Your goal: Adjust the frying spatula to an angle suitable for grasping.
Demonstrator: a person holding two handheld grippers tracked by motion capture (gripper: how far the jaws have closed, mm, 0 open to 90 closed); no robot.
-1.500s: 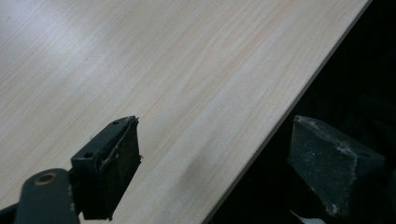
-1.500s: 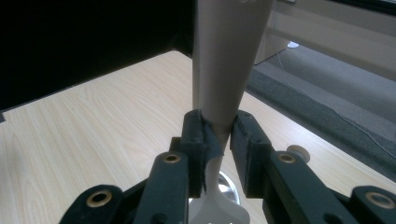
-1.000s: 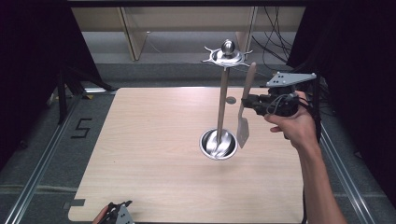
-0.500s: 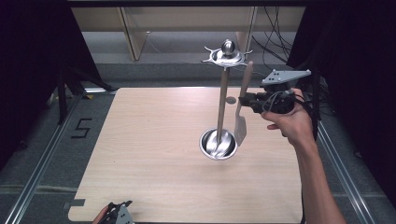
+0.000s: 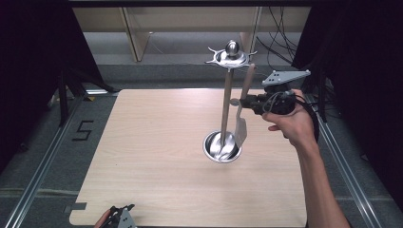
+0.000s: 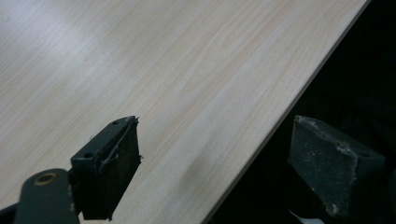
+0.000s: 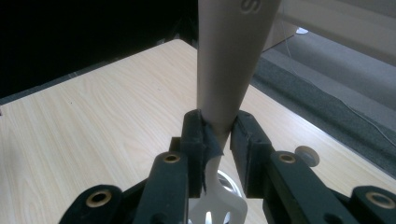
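A metal utensil stand (image 5: 226, 107) rises from a round steel base (image 5: 221, 147) on the wooden table (image 5: 157, 156), with a hooked crown (image 5: 231, 56) on top. My right gripper (image 5: 244, 101) is shut on the beige handle of a slotted spatula (image 5: 241, 126), which hangs upright just right of the pole with its blade over the base. In the right gripper view the pads (image 7: 196, 135) pinch the spatula handle (image 7: 229, 60). My left gripper (image 5: 119, 216) rests at the table's near edge, and its jaws (image 6: 215, 154) stand open and empty over the table edge (image 6: 261, 140).
Wooden shelving (image 5: 138, 33) and loose cables (image 5: 280, 42) sit behind the table. Metal rails (image 5: 43, 171) run along both sides, with a "5" marker (image 5: 81, 130) on the grey floor at left. Dark curtains flank the scene.
The right gripper has carried the spatula slightly up and left, nearer the stand's pole. The left gripper has stayed in place.
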